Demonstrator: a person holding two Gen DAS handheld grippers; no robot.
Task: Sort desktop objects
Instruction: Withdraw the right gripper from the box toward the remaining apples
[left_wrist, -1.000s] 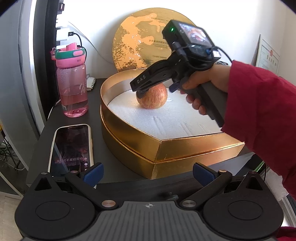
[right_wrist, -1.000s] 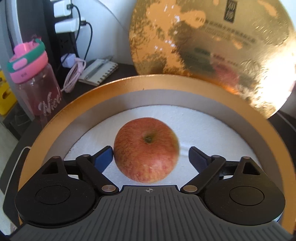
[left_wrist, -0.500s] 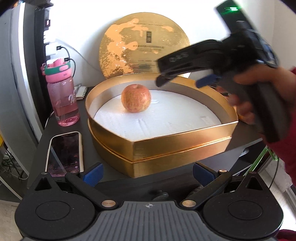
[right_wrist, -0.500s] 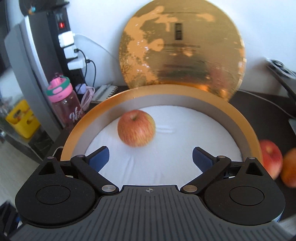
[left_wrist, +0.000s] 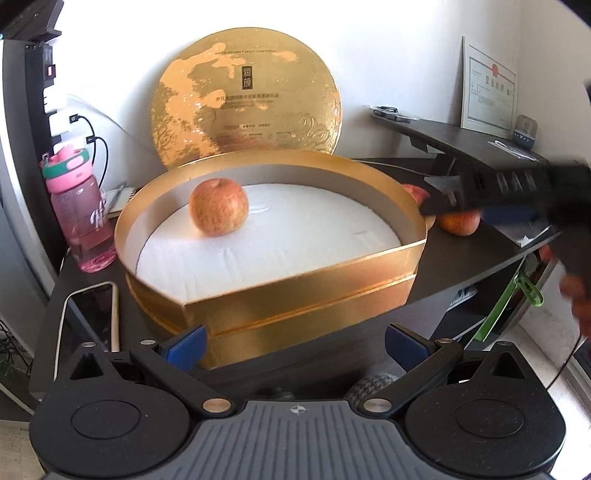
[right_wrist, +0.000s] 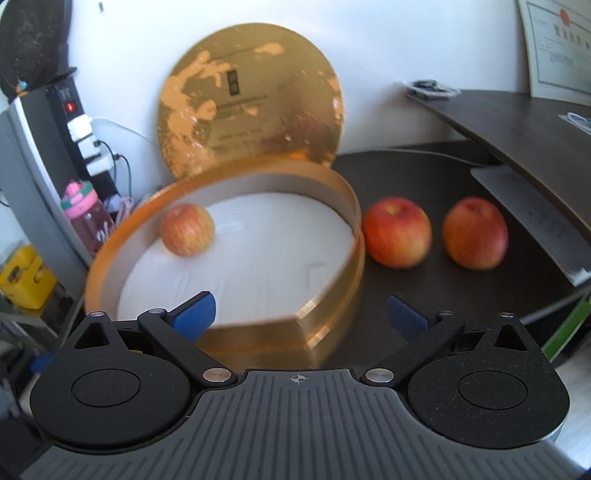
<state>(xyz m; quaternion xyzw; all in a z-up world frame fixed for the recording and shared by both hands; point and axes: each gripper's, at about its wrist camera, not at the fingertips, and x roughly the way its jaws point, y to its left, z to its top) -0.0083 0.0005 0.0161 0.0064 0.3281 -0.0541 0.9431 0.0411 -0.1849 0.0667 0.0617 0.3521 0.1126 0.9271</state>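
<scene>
Resting left of centre on the white lining of the gold box (right_wrist: 332, 236), one apple (right_wrist: 187, 229) is sorted; two apples (right_wrist: 397, 231) (right_wrist: 475, 232) are left on the bench (right_wrist: 424, 295), right of centre. Both the right claw (right_wrist: 301, 314) and left claw (left_wrist: 293, 343) are spread apart, empty.

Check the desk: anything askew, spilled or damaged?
Nothing spilled or damaged. One apple sits in the gold box; two apples sit on the desk beside it. The lid leans on the wall.
</scene>
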